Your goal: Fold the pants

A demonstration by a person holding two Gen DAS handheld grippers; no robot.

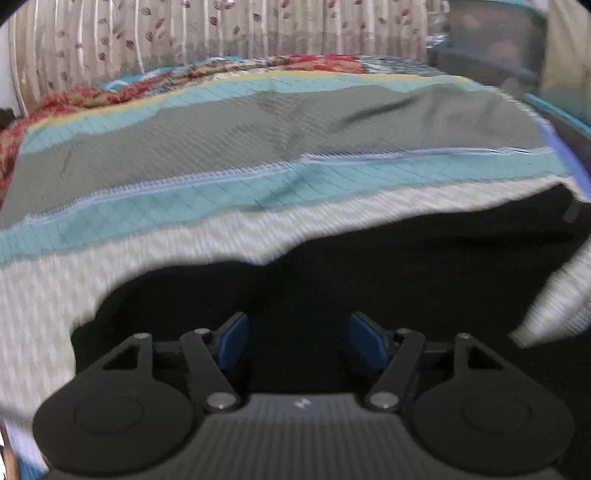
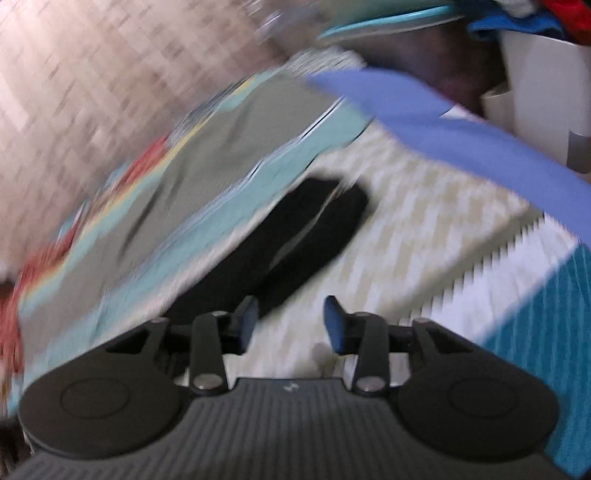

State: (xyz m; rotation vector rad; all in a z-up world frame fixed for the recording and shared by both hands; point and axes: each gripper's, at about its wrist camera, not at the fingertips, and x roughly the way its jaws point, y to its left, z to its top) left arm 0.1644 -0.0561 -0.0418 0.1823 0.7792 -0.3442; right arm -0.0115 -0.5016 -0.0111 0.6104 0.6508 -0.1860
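1. Black pants (image 1: 369, 266) are lying on the bed (image 1: 110, 280), on the cream zigzag-patterned part of the cover. That cover is my landmark for everything else.
2. Left claw (image 1: 299, 341) is spread wide, blue pads (image 1: 234, 343) well apart, nothing between them. It hangs right over the dark fabric of the pants, which fills the space under and ahead of the fingers. Can't tell if the pads actually touch the cloth, it's all black on black down there.
3. Right claw (image 2: 291, 321) is also wide, nothing gripped. It sits over the cream cover, with the pants (image 2: 295, 236) just ahead and a bit to the left of it. The left blue pad (image 2: 248, 321) overlaps the near end of the dark fabric in this view; the other pad is over bare cover.
4. From the right wrist view the pants look like two long dark legs side by side, stretching away from the claw across the cream cover.
5. Beyond the cream cover there's a teal and grey quilt (image 1: 258, 147), then a red floral blanket (image 1: 74, 98) at the far edge, and a flowery curtain (image 1: 221, 29) behind that.
6. Both views are pretty motion-blurred, so fine detail is mush.
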